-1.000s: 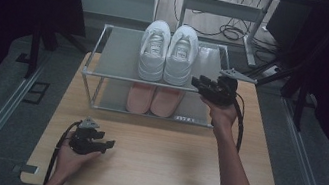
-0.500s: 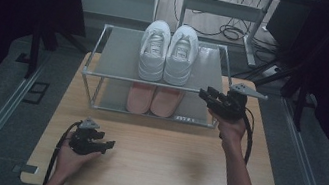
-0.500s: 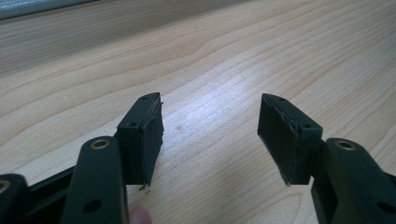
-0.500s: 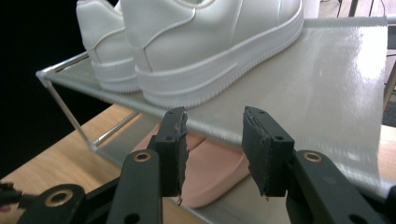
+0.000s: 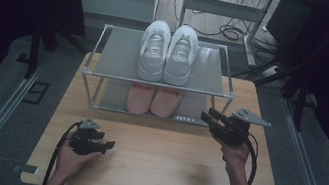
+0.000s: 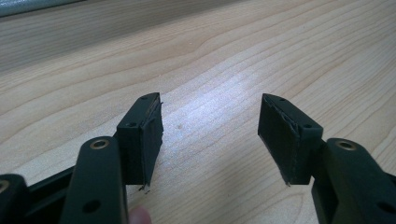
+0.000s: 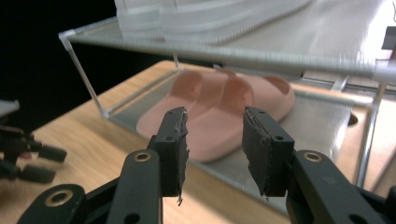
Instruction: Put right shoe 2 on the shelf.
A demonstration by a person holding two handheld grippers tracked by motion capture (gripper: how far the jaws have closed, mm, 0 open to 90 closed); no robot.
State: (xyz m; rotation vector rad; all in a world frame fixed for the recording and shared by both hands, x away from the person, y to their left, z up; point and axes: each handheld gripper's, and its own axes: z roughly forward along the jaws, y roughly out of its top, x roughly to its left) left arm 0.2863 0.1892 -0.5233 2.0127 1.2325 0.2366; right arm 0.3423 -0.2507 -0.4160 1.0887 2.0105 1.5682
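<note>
White sneakers [image 7: 210,18] cut off above; pink slippers' [image 5: 153,100] heels shelf-hidden.

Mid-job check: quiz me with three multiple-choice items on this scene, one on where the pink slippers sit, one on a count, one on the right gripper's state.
1. Where are the pink slippers?
A. on the rack's top shelf
B. on the rack's lower shelf
C. on the bare table

2. How many white sneakers stand on the rack?
A. one
B. two
C. four

3. What state is the right gripper in?
A. open, nothing between its jaws
B. shut on a slipper
C. shut on a sneaker

Answers:
1 B, they lie under the top shelf, behind the rack's front bar.
2 B, a single pair stands side by side on top.
3 A, the right gripper view shows a clear gap between the pads, with the slippers farther off.
</note>
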